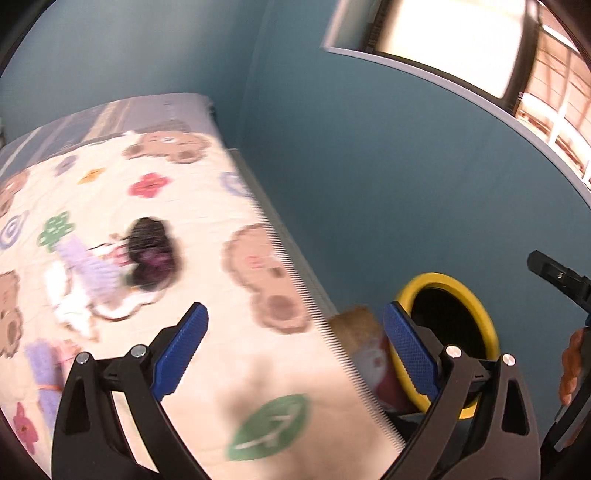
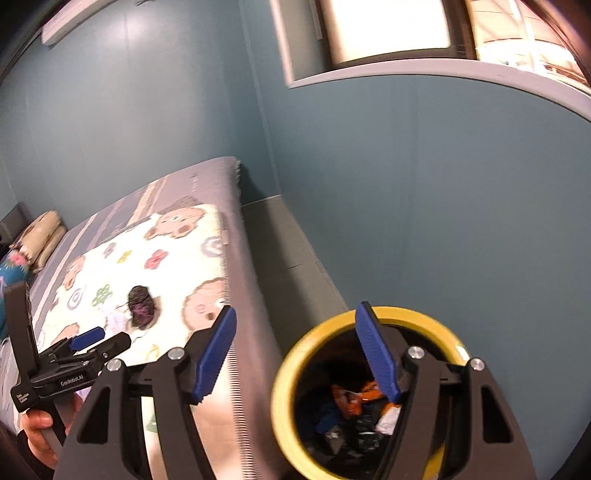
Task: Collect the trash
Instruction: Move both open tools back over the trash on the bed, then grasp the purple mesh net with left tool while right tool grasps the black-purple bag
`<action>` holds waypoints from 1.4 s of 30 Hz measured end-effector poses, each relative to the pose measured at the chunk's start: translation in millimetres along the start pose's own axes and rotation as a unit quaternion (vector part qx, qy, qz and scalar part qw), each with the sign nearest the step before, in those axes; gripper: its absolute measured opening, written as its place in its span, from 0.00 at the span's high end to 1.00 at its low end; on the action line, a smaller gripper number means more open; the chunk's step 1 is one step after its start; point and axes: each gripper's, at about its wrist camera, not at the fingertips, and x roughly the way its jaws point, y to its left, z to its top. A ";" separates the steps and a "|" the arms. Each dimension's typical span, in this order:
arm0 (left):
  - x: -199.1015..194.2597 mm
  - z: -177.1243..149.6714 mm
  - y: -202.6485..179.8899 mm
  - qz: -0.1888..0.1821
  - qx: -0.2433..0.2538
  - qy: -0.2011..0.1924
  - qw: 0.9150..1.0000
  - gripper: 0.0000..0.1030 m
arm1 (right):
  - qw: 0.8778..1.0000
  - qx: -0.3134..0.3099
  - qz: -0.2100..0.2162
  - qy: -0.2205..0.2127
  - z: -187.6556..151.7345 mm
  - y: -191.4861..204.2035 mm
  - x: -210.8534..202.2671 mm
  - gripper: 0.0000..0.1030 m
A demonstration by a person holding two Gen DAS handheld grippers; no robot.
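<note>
A yellow-rimmed black trash bin (image 2: 291,391) stands on the floor beside the bed, with orange and white wrappers (image 2: 354,398) inside; it also shows in the left wrist view (image 1: 476,302). A dark purple wrapper (image 1: 151,254) lies on the bear-print blanket (image 1: 207,229), also visible in the right wrist view (image 2: 141,308). A brown and red package (image 1: 365,350) appears blurred between the bed edge and the bin. My left gripper (image 1: 295,350) is open and empty over the bed's edge. My right gripper (image 2: 295,354) is open and empty above the bin's rim.
Purple and white items (image 1: 85,273) lie on the blanket left of the dark wrapper. Teal walls (image 2: 406,206) close in behind the bin. A pillow (image 2: 40,232) sits at the bed's far end. A window (image 2: 388,29) is above.
</note>
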 end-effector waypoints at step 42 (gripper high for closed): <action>-31.2 -93.3 291.3 0.147 -0.140 0.062 0.977 0.11 | 0.976 -0.131 0.104 0.140 -26.8 254.5 216.2 0.38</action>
